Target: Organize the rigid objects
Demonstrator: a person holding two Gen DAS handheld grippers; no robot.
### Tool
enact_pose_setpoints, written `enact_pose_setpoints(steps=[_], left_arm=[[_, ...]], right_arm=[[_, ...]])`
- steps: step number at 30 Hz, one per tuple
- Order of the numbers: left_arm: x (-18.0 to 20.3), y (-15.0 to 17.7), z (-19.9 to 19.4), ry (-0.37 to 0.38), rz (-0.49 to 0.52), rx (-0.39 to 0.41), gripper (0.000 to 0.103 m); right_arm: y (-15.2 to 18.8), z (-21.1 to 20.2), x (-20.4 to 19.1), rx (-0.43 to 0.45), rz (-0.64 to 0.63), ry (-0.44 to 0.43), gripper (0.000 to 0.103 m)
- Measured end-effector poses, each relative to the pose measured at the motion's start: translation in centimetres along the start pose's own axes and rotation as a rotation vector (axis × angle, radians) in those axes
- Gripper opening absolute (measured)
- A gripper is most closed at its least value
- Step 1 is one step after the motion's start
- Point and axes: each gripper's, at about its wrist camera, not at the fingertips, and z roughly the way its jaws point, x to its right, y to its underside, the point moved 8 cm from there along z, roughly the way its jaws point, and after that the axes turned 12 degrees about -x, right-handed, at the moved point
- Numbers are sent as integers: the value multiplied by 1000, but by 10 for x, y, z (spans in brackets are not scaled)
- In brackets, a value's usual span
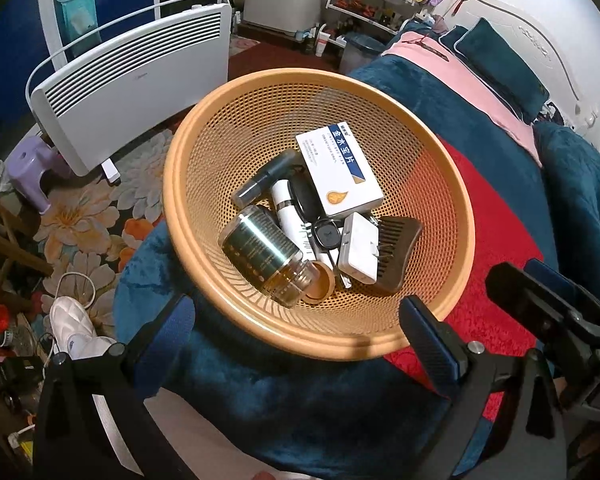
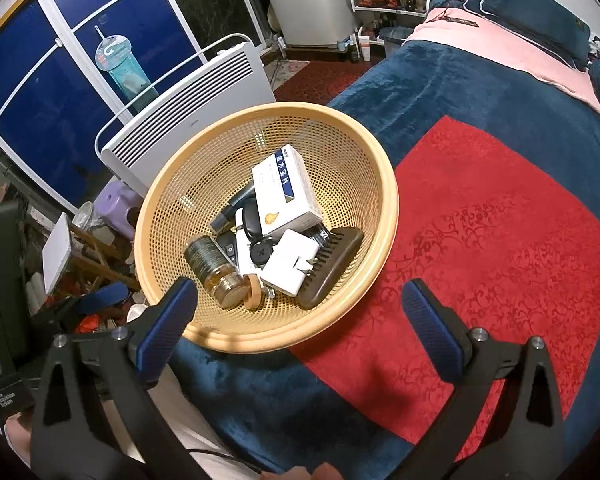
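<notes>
Basket [image 1: 260, 120], tan plastic, round, its wall pierced with small holes, resting on the blue-and-red bedspread [image 1: 496, 216] at the bed's edge; it fills the centre of the left wrist view and lies at about 10 o'clock from centre in the right wrist view [image 2: 204, 168]. Contents, heaped at the bottom: a white box [image 1: 338, 172] with a blue band and an orange drop mark, toward 12 o'clock; a dark tube [image 1: 266, 178] at 10 o'clock; a white tube [image 1: 288, 212] just beside it; a glass jar [image 1: 266, 258] lying on its side at 8 o'clock, amber at its base; a white charger [image 1: 358, 248] with metal prongs at 5 o'clock; and a dark wooden comb [image 1: 400, 252] touching the charger at 4 o'clock. Left gripper [image 1: 296, 316]: fingers spread wide, empty, at the near rim. Right gripper [image 2: 300, 308]: fingers likewise spread wide, empty, one finger over the rim. A white heater [image 1: 140, 80] stands beyond the basket.
</notes>
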Motion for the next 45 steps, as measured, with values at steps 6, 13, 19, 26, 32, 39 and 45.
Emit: enact_pose_setpoints(steps=[6, 13, 19, 26, 32, 39, 45], left_arm=[[-1, 4, -3, -5, -1, 7, 102], [2, 9, -5, -3, 0, 7, 102], [10, 17, -8, -1, 7, 14, 102], [21, 25, -10, 10, 17, 27, 102], [36, 31, -6, -1, 48, 26, 102], [55, 32, 1, -35, 56, 28, 102], [73, 36, 6, -12, 85, 23, 102]], right_arm=[[4, -2, -1, 5, -6, 6, 103], [10, -6, 0, 10, -7, 8, 103], [15, -10, 4, 15, -2, 7, 103], [22, -16, 11, 31, 6, 2, 103], [30, -20, 21, 43, 21, 4, 103], [39, -29, 42, 61, 54, 11, 103], [50, -34, 64, 73, 90, 22, 103]])
